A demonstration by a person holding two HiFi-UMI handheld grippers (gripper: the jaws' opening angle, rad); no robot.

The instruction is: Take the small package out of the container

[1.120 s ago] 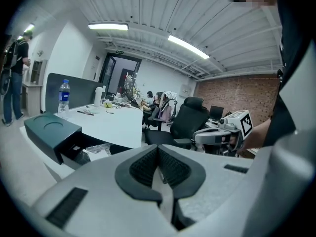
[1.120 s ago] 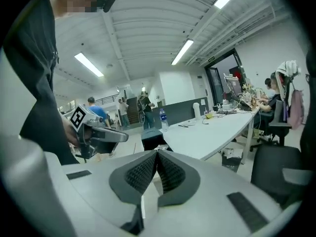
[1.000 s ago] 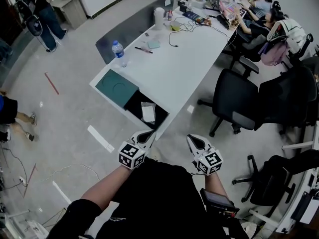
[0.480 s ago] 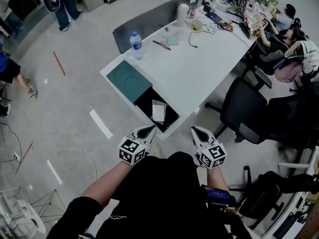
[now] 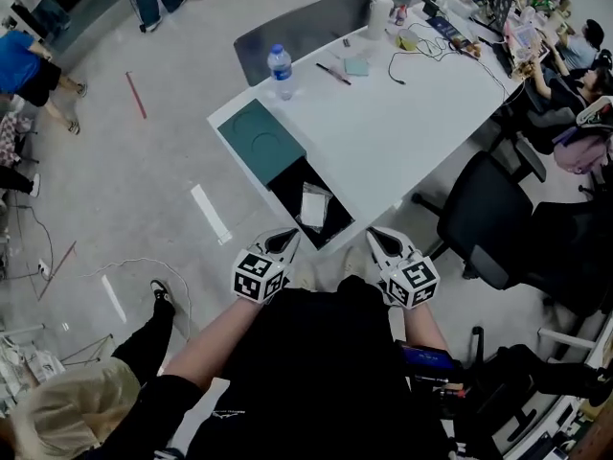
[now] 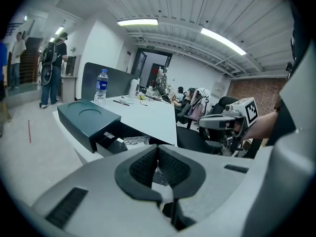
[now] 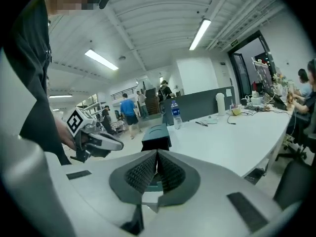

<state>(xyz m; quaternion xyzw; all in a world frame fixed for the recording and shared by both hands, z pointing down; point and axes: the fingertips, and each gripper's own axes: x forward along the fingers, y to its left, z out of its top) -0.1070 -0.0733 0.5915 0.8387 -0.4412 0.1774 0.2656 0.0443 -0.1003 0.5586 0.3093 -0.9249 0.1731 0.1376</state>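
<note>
A grey floor (image 5: 144,209) is seen around a long white worktop (image 5: 412,123), which fills the middle of the head view. A grey partition (image 5: 316,27) is stood along the far edge of the worktop, and black office chairs (image 5: 484,218) are drawn up on its right side. People are seated at the far right end, and others are seen standing on the floor at the upper left.

At the near corner of the worktop a dark green box (image 5: 261,140), marked with a pressed circle on top, is set flat. Just beside it, on the side nearer the person, an open black container (image 5: 285,186) is placed. The small package (image 5: 314,206), clear and pale, is lying flat inside this container, untouched.

The left gripper (image 5: 279,244) and the right gripper (image 5: 379,242) are held side by side close to the person's body, just short of the worktop's near corner and apart from the container. In each gripper view the jaws are seen pressed together, with nothing between them.

A water bottle (image 5: 280,70) with a blue cap is stood upright beyond the green box, near the partition. Pens, papers and cables are scattered further along the worktop.
</note>
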